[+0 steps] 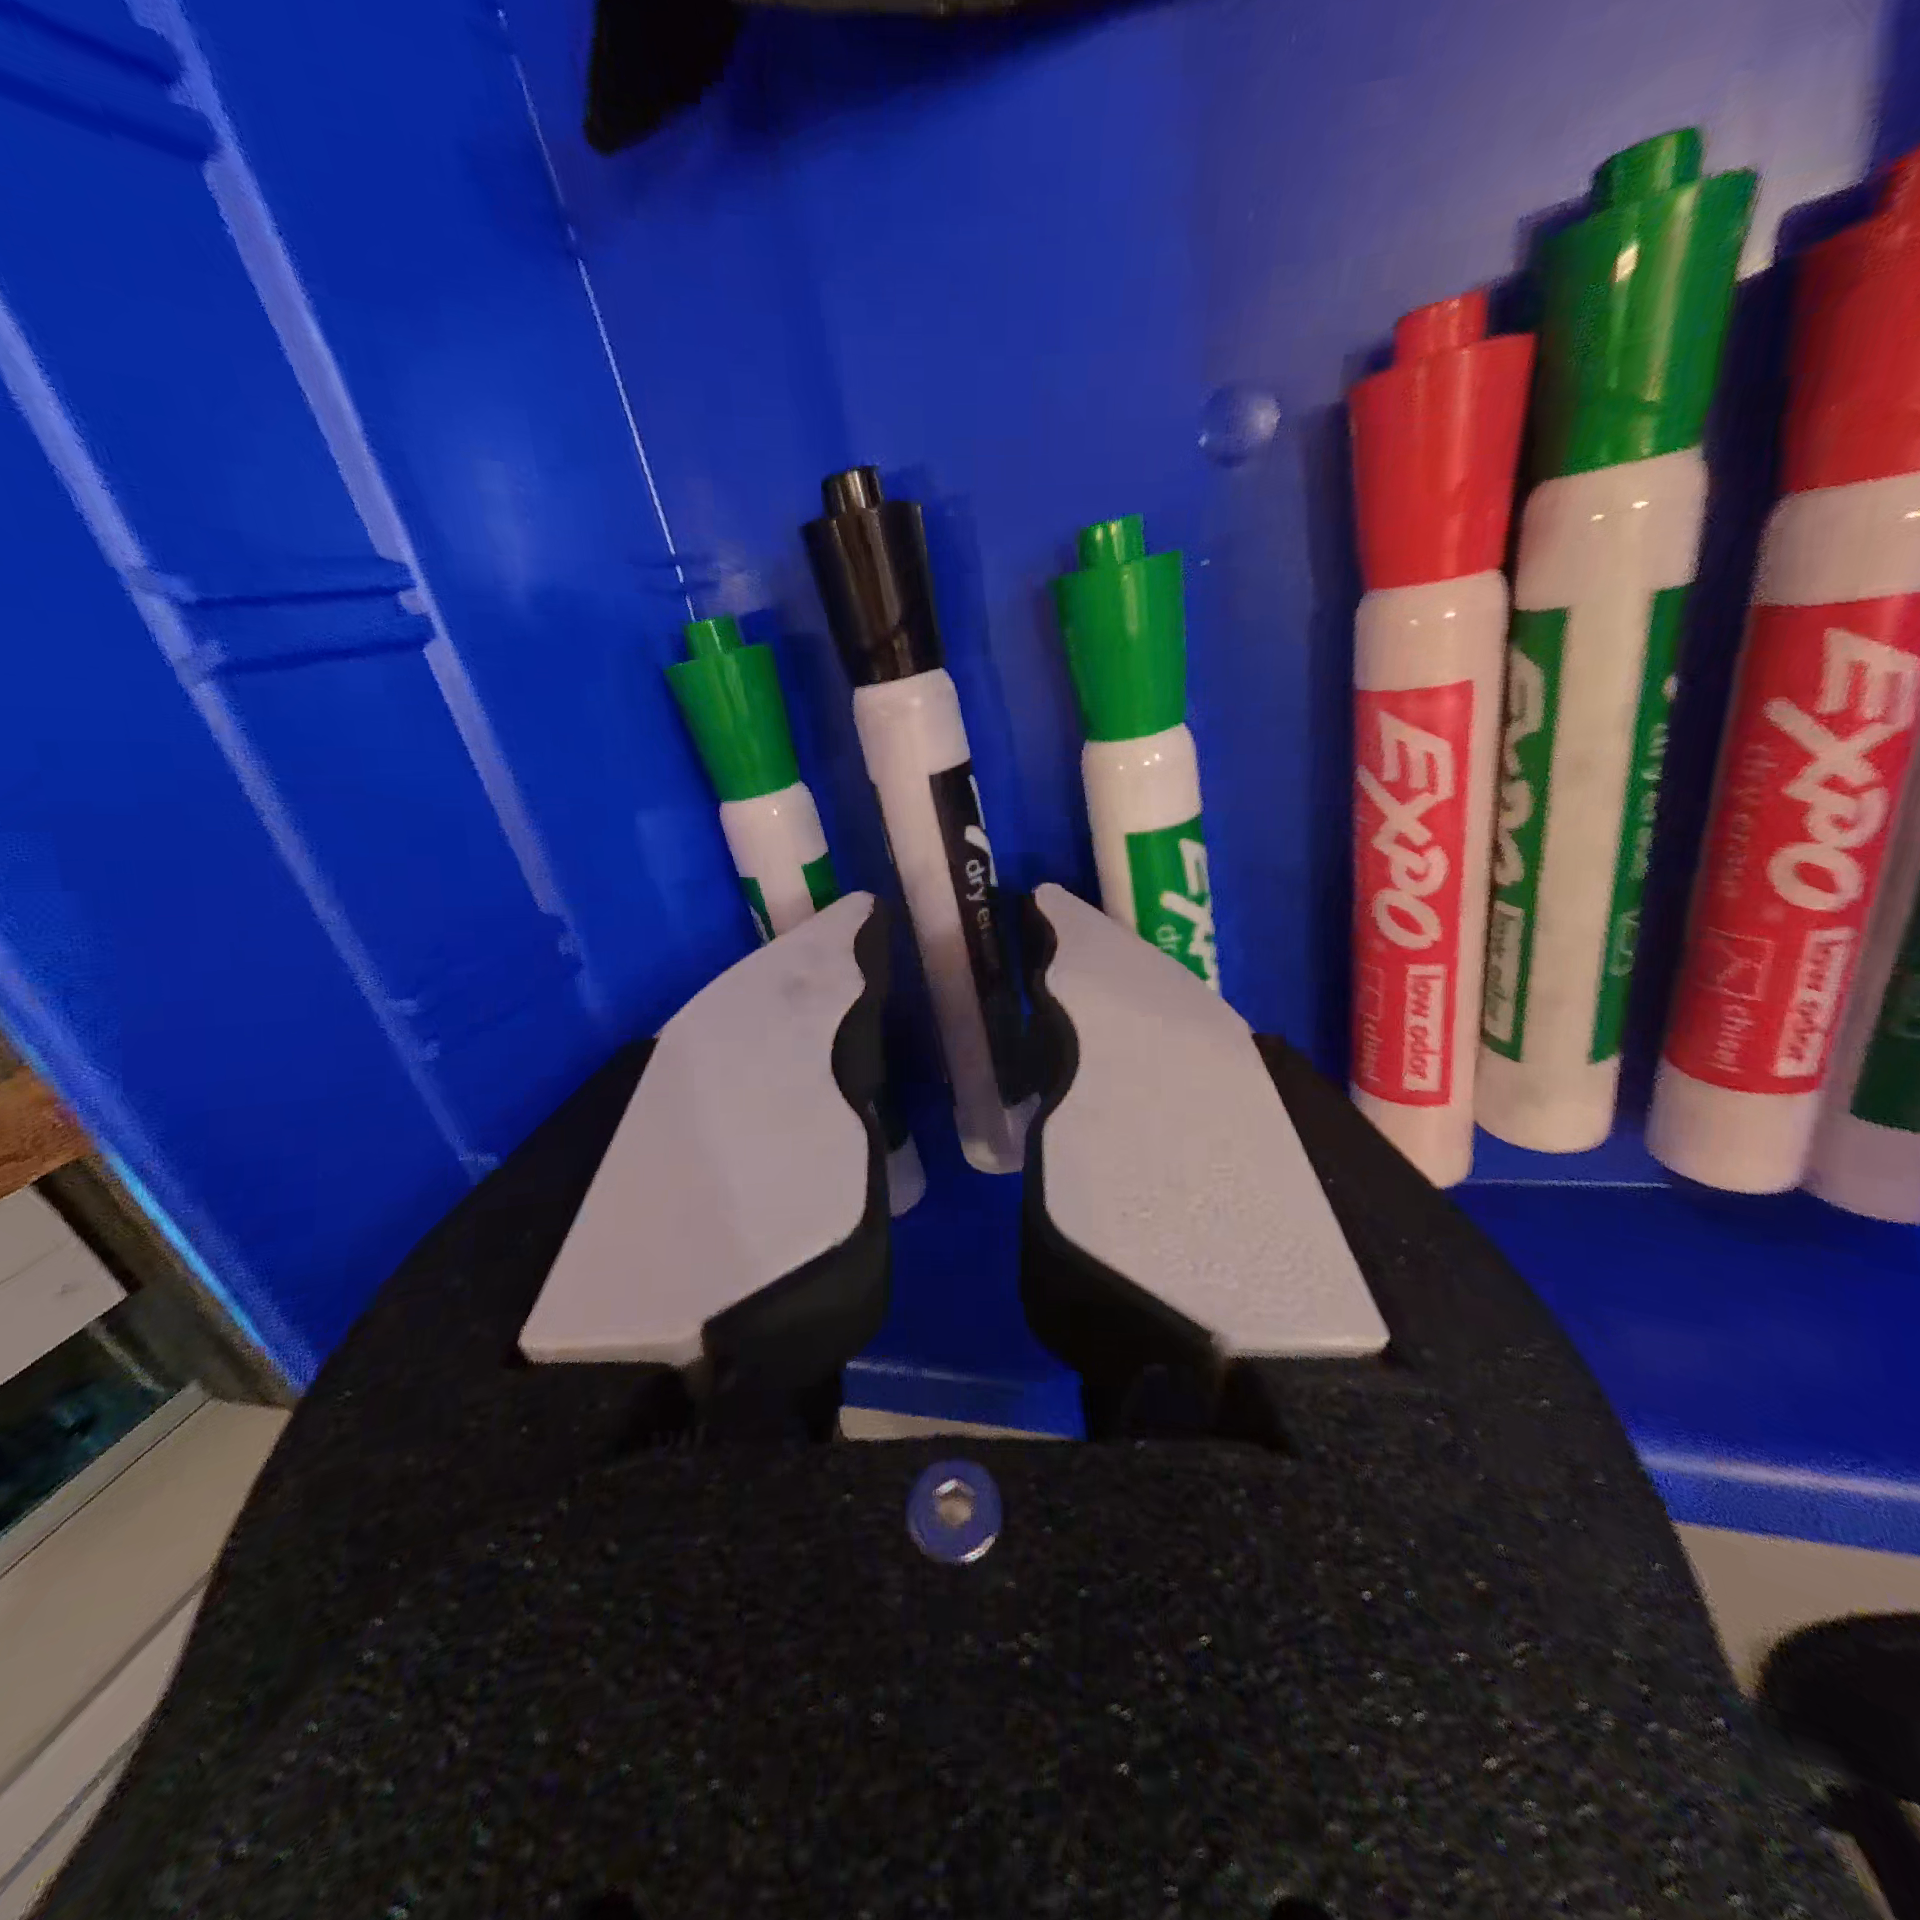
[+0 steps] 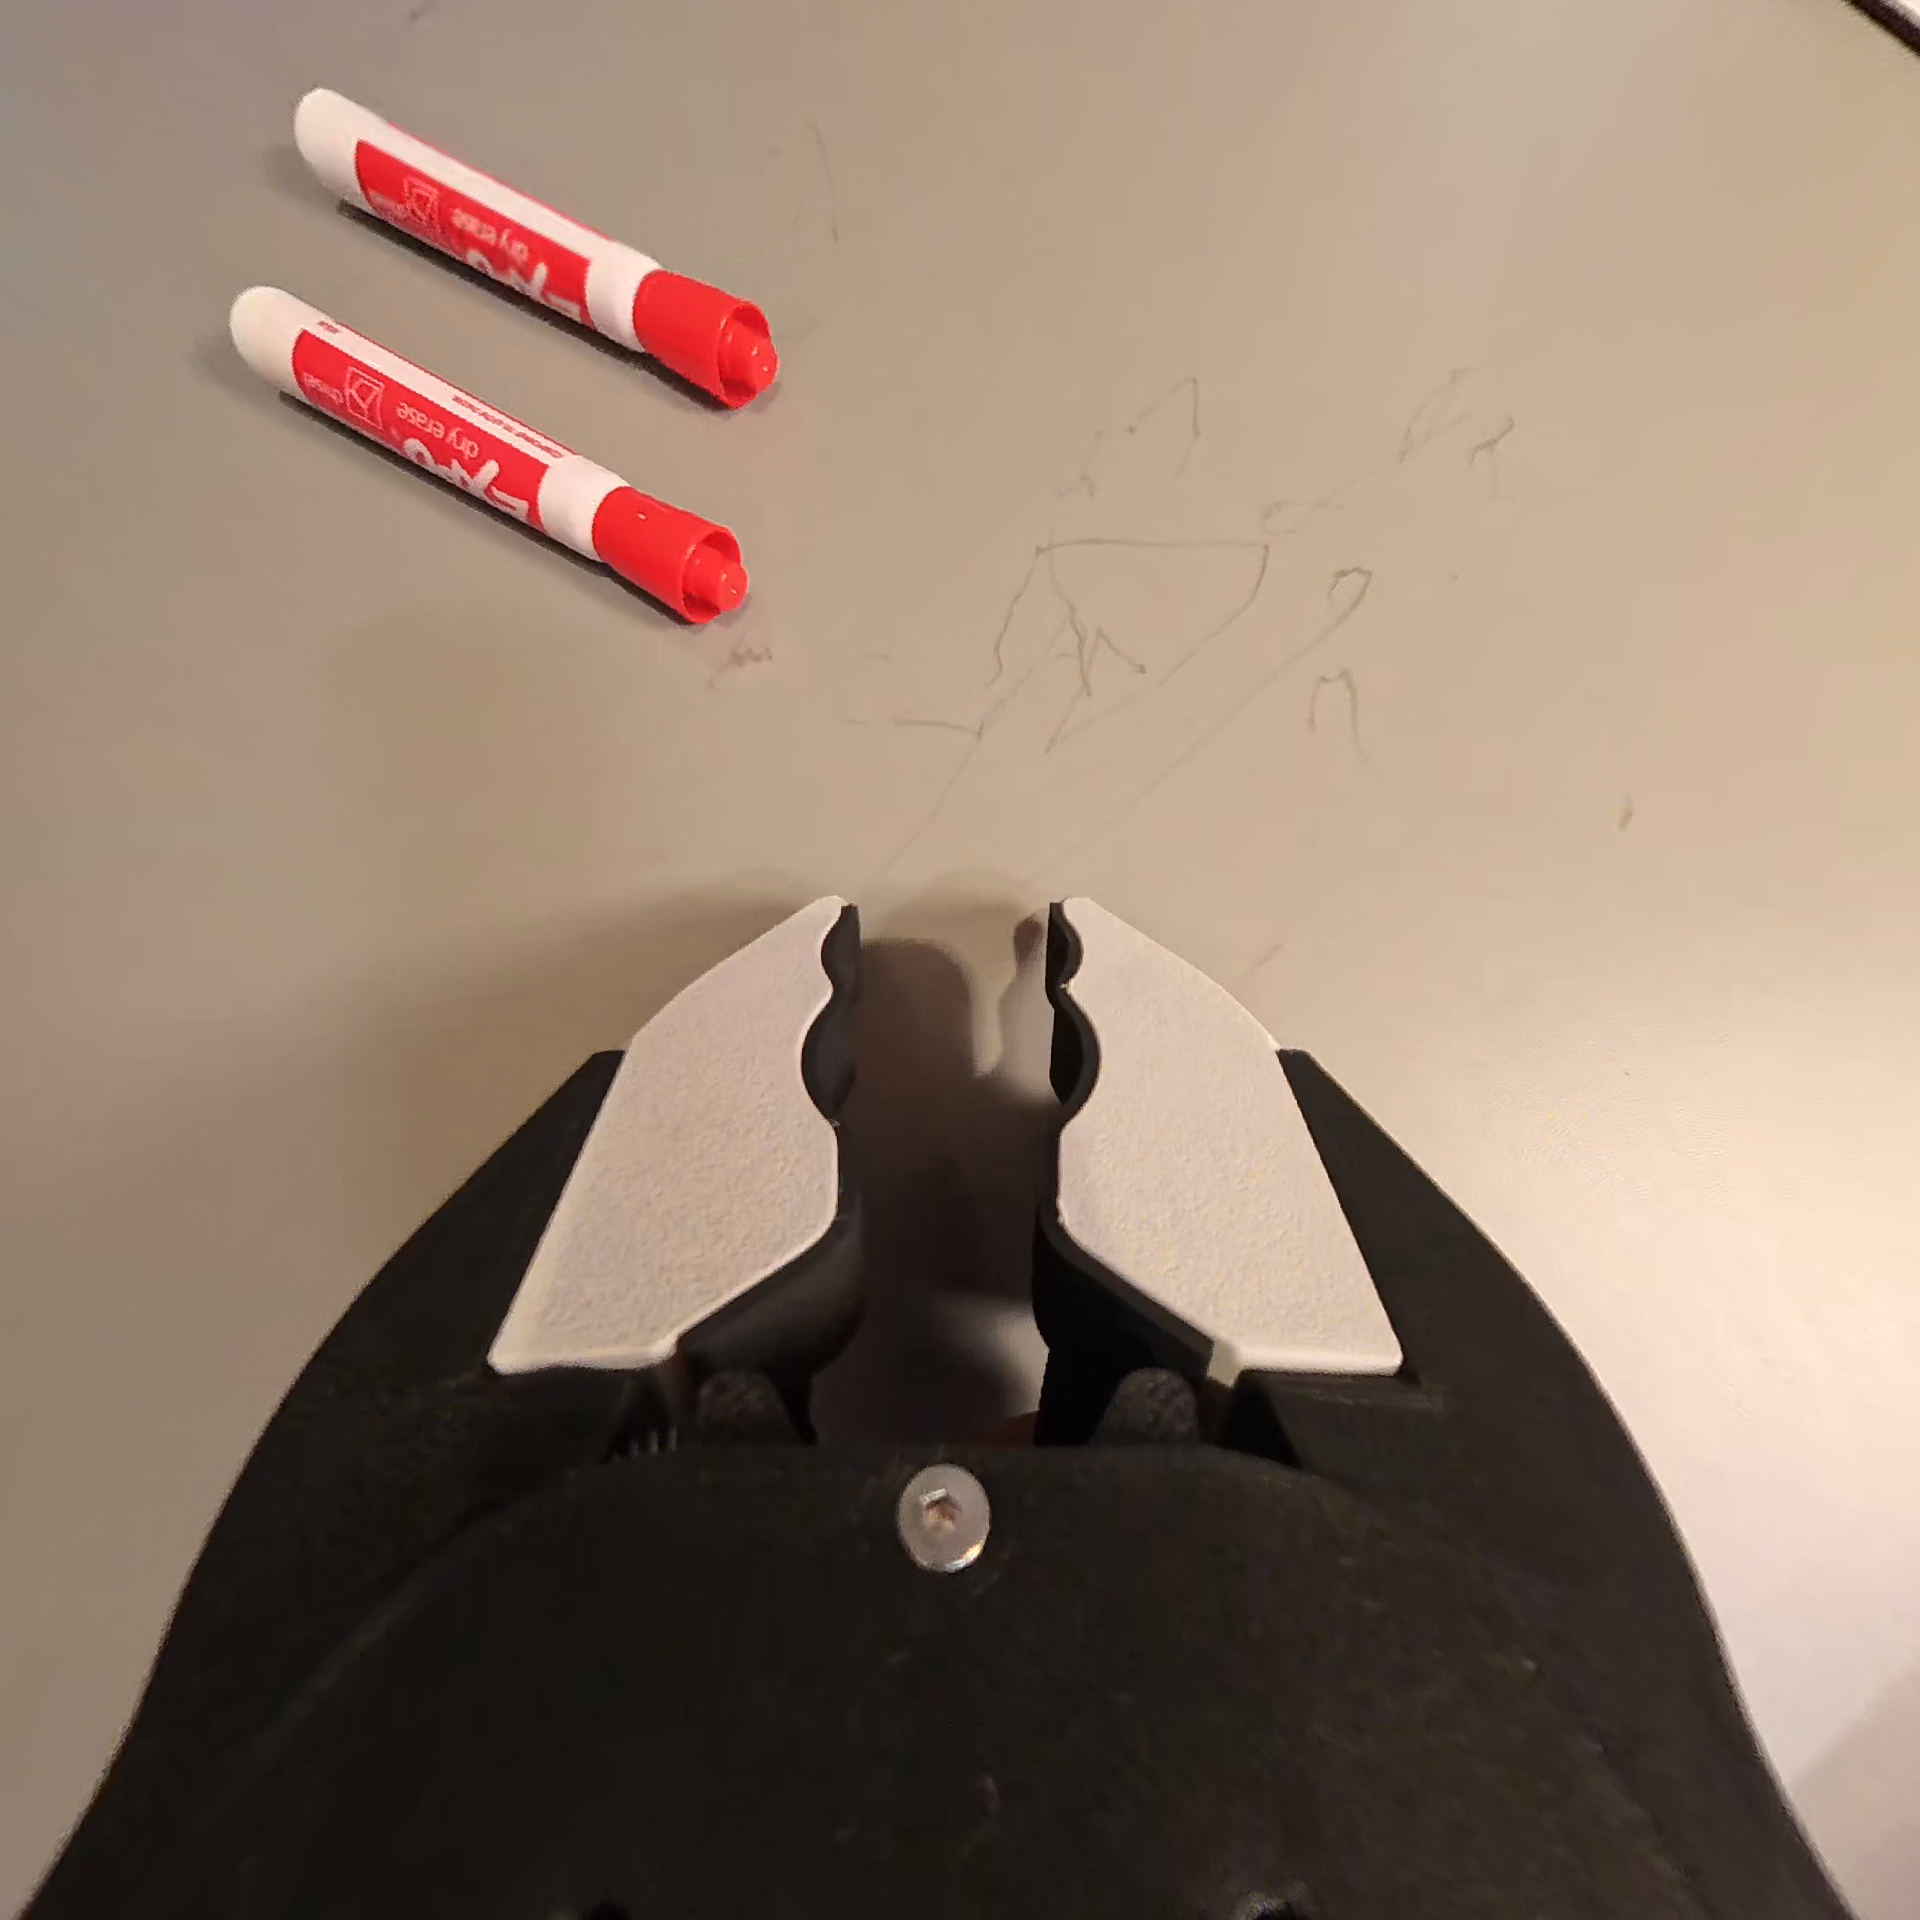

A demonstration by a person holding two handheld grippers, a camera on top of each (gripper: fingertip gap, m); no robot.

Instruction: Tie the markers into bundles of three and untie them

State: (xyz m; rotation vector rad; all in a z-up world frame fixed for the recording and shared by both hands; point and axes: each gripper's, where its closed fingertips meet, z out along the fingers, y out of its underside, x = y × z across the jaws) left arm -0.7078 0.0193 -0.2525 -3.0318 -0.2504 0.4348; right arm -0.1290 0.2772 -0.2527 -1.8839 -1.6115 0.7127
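Surface: a smooth grey-beige counter [image 2: 1351, 260], scribbled over with faint thin pencil-like lines ahead of the right claw.
Room: at the left edge of the left wrist view, blurred pale and wooden furniture shows past the bin; little else can be made out.
Container: a bright blue moulded plastic bin [image 1: 343, 644] with ribbed walls, holding markers that lie on its floor.
Count in the bin: one slim black-capped dry-erase marker with a white barrel [image 1: 914, 831]; three green-capped white markers, a small one on the left [image 1: 743, 748], one right of the black [image 1: 1132, 707] and a large one [image 1: 1621, 540]; two red-capped white markers [image 1: 1429, 665] [image 1: 1839, 644]. Another green-labelled barrel is cut off at the right edge.
Count on the counter: two red-capped white markers, a far one [image 2: 520, 234] and a near one [image 2: 468, 442].
Direction, bin: all long axes run away from the camera, caps at the far end.
Direction, counter: the two lie parallel and apart, slanted, caps toward the lower right, white tails toward the upper left.
Left claw [image 1: 956, 914]: narrowed around the black marker's barrel; real contact cannot be told.
Right claw [image 2: 954, 930]: parted, holding nothing, tips low over bare counter, well apart from the red pair.
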